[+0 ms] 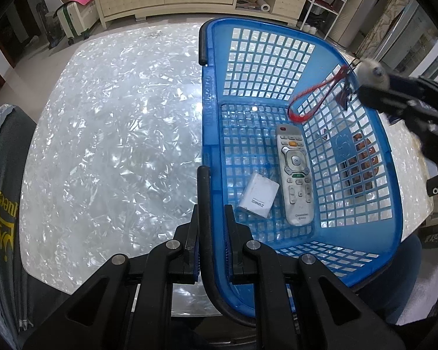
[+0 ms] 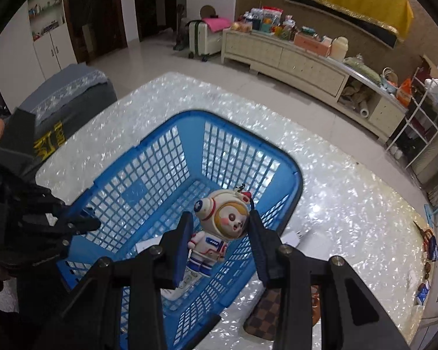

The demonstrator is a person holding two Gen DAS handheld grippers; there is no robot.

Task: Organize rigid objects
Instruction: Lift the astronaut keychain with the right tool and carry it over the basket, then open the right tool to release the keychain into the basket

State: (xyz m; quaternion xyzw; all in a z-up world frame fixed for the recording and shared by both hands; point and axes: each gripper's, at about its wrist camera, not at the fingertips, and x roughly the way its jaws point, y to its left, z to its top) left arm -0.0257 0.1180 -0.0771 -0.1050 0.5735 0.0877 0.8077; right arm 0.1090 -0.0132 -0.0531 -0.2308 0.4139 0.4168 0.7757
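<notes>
Risk lies with the astronaut figure (image 2: 211, 230), loose between the spread right tongs (image 2: 219, 242): it may bounce out although the left tongs (image 1: 211, 227) clamp the basket (image 1: 362, 227) rim

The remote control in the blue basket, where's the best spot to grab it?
Probably from straight above, pinching the remote control across its narrow middle, one finger on each long edge. It lies flat, buttons up, on the basket floor; the white box crowds its lower left edge, so grip higher up.
</notes>
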